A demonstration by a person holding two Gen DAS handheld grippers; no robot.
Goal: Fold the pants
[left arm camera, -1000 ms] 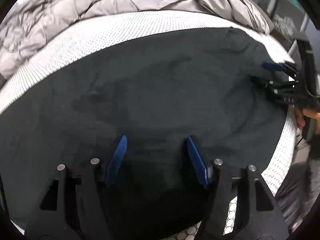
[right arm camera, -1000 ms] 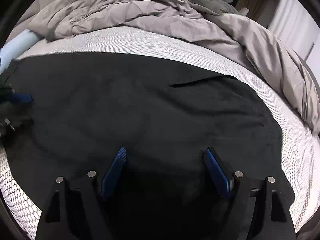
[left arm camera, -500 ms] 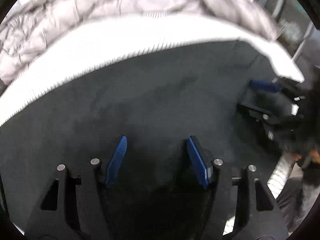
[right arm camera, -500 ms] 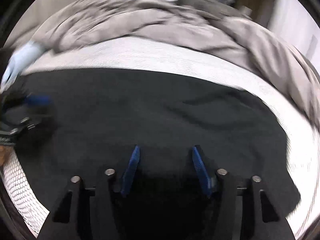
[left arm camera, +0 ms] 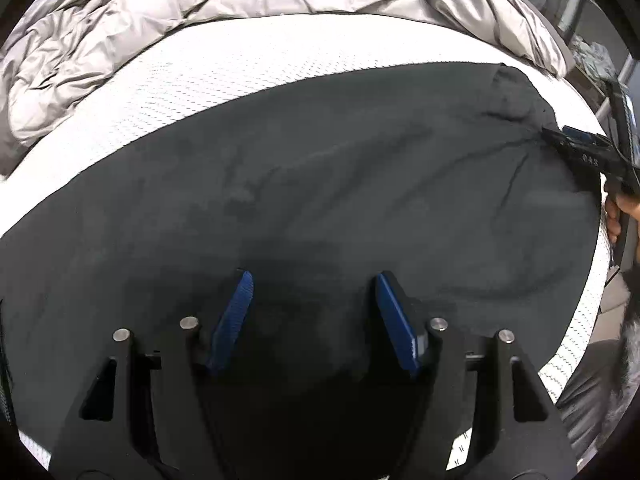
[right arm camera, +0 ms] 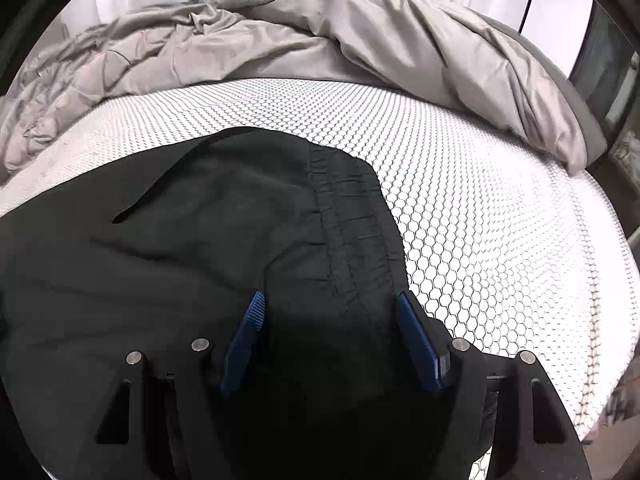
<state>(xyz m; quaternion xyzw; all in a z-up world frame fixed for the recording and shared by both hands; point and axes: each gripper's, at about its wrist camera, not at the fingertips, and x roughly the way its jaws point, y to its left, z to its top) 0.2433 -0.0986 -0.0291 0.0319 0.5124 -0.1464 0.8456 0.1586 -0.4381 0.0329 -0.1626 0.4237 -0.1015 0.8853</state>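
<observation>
Black pants lay spread across the white honeycomb-patterned mattress, with a rumpled grey duvet heaped behind them. Left gripper hovered over the cloth, jaws apart and empty. Right gripper sat at the waistband, jaws opening, straddling cloth without pinching it.

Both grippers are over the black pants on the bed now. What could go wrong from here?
1. The right gripper straddles the gathered waistband while its jaws are opening; it may close on just one layer, so the fold drags unevenly.
2. The pants show creases near the waist end; folding now could lock them in.
3. The left gripper hangs open over mid-fabric, pinching nothing, so a pull from the right could slide the pants across the mattress.
</observation>
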